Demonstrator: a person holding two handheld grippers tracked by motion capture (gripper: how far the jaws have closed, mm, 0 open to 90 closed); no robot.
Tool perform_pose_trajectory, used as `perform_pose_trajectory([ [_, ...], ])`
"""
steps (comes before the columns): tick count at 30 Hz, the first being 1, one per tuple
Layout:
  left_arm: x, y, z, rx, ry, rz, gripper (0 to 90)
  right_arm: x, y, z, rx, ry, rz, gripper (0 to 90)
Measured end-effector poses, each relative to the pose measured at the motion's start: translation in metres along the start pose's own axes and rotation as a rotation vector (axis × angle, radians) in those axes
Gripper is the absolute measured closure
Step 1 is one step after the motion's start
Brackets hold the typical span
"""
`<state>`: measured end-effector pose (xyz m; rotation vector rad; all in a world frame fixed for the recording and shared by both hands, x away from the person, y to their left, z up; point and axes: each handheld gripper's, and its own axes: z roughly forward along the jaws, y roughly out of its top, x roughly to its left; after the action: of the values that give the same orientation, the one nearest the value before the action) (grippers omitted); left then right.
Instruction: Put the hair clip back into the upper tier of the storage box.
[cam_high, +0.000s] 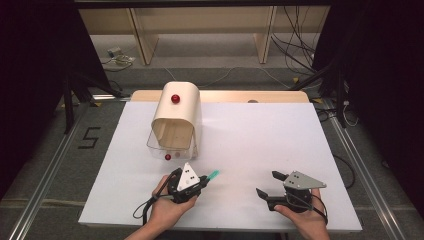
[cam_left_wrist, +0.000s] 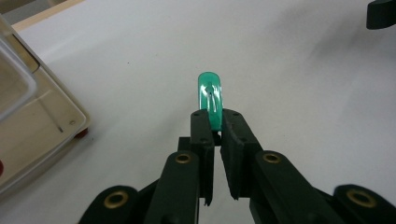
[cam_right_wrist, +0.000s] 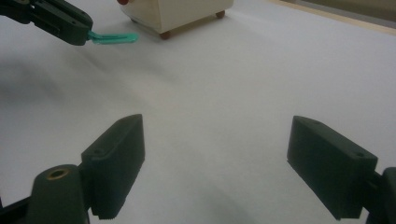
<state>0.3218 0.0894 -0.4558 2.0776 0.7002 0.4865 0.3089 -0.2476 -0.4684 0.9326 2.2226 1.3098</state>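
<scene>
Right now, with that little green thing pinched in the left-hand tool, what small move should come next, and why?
Probably carry the green plastic piece toward the cream box with the rolled-up lid. The left gripper is shut on one end of the piece, and the rest sticks out in front of the fingers. The box stands open just behind it. The right gripper rests open with nothing between its fingers.

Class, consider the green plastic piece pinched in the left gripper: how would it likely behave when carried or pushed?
The green plastic piece juts straight out of the left gripper without drooping, so it is probably stiff. It looks thin and see-through, so likely light. Its glossy surface suggests it might slip if the pinch loosens.
</scene>
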Motion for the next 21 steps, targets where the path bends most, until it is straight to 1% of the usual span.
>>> perform_pose_trajectory([
  [4, 0.0005, 0.0011, -0.0029, -0.006, -0.005, 0.006, 83.1, 0.0000, -0.0001, 0.0000, 0.000, 0.000, 0.000, 20.2],
  [6, 0.0011, 0.0015, -0.0038, -0.001, -0.019, 0.023, 83.1, -0.0001, -0.0001, 0.0001, 0.001, -0.001, -0.002, 20.2],
  [8, 0.0011, 0.0015, -0.0043, 0.001, -0.019, 0.031, 83.1, 0.0001, -0.0001, 0.0001, 0.000, 0.001, -0.001, 20.2],
  [11, 0.0010, 0.0020, -0.0051, 0.000, -0.020, 0.030, 83.1, 0.0000, 0.0000, 0.0003, 0.000, 0.002, -0.004, 20.2],
  [12, 0.0005, 0.0023, -0.0050, -0.009, -0.017, 0.023, 83.1, -0.0001, -0.0001, 0.0004, -0.001, 0.001, -0.004, 20.2],
  [15, 0.0015, 0.0034, -0.0067, -0.008, -0.014, 0.033, 83.1, -0.0001, 0.0000, 0.0003, -0.002, 0.002, -0.005, 20.2],
  [17, 0.0016, 0.0040, -0.0072, -0.014, -0.013, 0.025, 83.1, -0.0001, -0.0001, 0.0003, -0.001, 0.001, -0.003, 20.2],
  [21, 0.0029, 0.0054, -0.0087, -0.019, -0.007, 0.027, 83.1, -0.0001, 0.0000, 0.0006, -0.002, 0.003, -0.005, 20.2],
])
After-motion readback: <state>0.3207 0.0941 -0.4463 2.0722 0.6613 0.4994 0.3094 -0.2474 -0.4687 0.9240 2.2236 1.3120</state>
